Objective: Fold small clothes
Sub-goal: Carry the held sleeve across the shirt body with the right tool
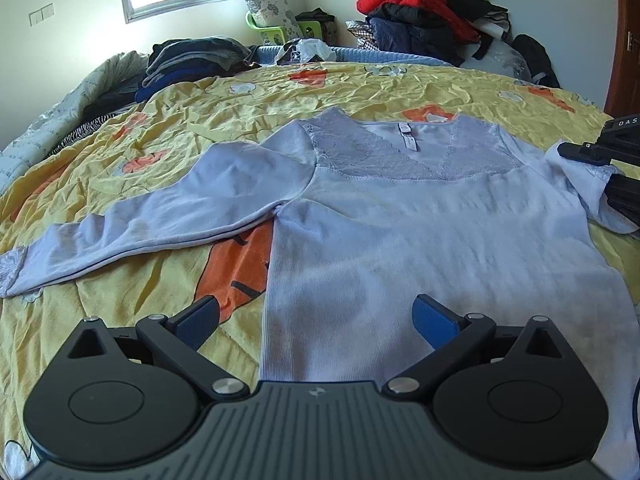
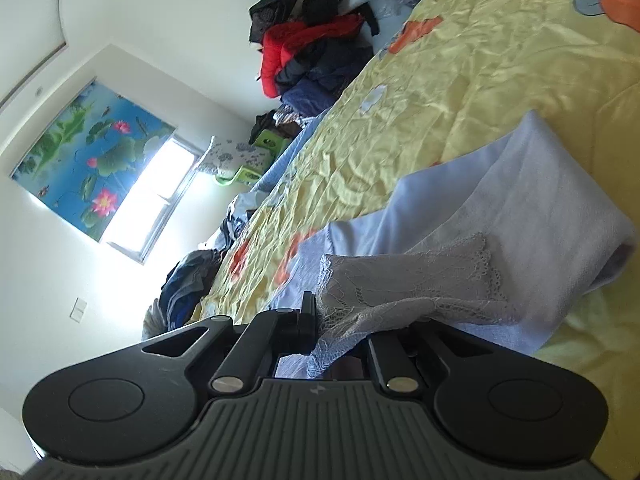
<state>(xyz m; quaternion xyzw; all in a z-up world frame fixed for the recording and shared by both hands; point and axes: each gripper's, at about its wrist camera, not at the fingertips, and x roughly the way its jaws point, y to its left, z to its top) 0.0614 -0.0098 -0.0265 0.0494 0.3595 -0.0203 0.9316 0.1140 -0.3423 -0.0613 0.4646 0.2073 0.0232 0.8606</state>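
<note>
A: Nearest the lens, the left gripper (image 1: 316, 320) hangs low over the hem of the pale blue top (image 1: 420, 232), its two blue pads (image 1: 434, 322) spread wide apart with nothing pinched between them.

B: And the top itself?

A: Spread flat, front up, on the yellow bedspread (image 1: 200, 100). From the left: one long sleeve (image 1: 160, 216) lies stretched out to the side, its lace cuff at the far end. Then the body, with a lace yoke (image 1: 360, 152) at the neckline. At the right edge, the other sleeve is lifted.

B: Lifted by what?

A: The right gripper (image 2: 340, 332). In its own view the jaws are closed tight on the lace cuff (image 2: 408, 280), and the sleeve (image 2: 520, 200) trails from it, folded over on itself above the bedspread.

B: Anything behind?

A: Folded dark clothes (image 1: 192, 60) far left; a heap with a red jacket (image 1: 416, 0) far right.
</note>
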